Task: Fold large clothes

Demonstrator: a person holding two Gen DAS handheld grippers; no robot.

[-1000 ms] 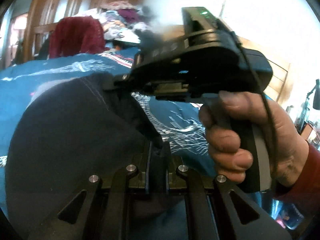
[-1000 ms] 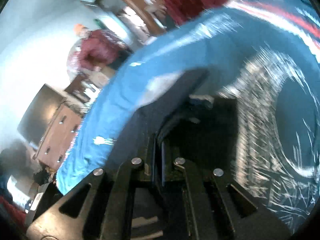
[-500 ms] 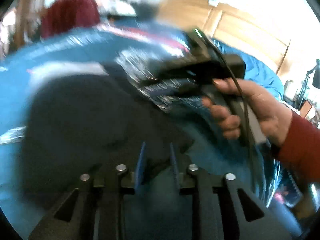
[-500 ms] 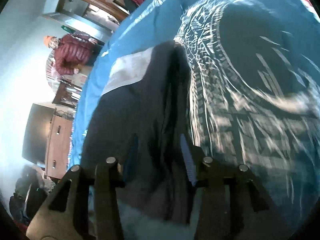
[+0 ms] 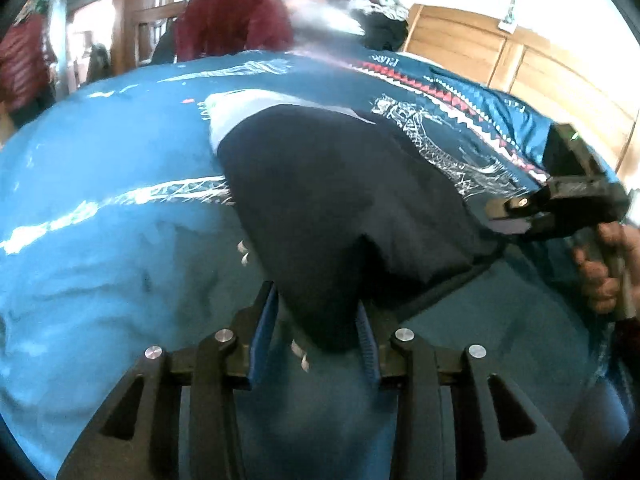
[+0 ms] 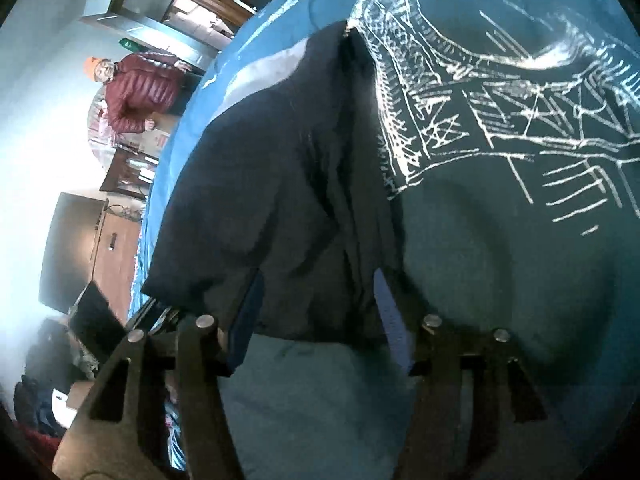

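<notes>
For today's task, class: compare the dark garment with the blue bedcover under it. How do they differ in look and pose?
The dark garment is plain navy with a pale panel at its far end; the blue bedcover is bright blue with white line drawings. The garment lies as a small folded shape on top; the bedcover spreads wide beneath it. Both are fabric, lying flat. Both grippers are open.

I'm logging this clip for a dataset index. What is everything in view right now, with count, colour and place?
Folded garment: one, navy, lying on the bedspread before both tools.
Bedspread: one, blue with white line prints, covering the bed.
Clothes pile: several, mostly maroon, at the bed's far end.
Wooden panel: one, light brown, behind the bed.
Bystander: one, maroon jacket, orange cap, across the room.
Dresser: one, brown, by the wall.
Left tool: open.
Right tool: open.
Right hand: gripping its handle.
</notes>
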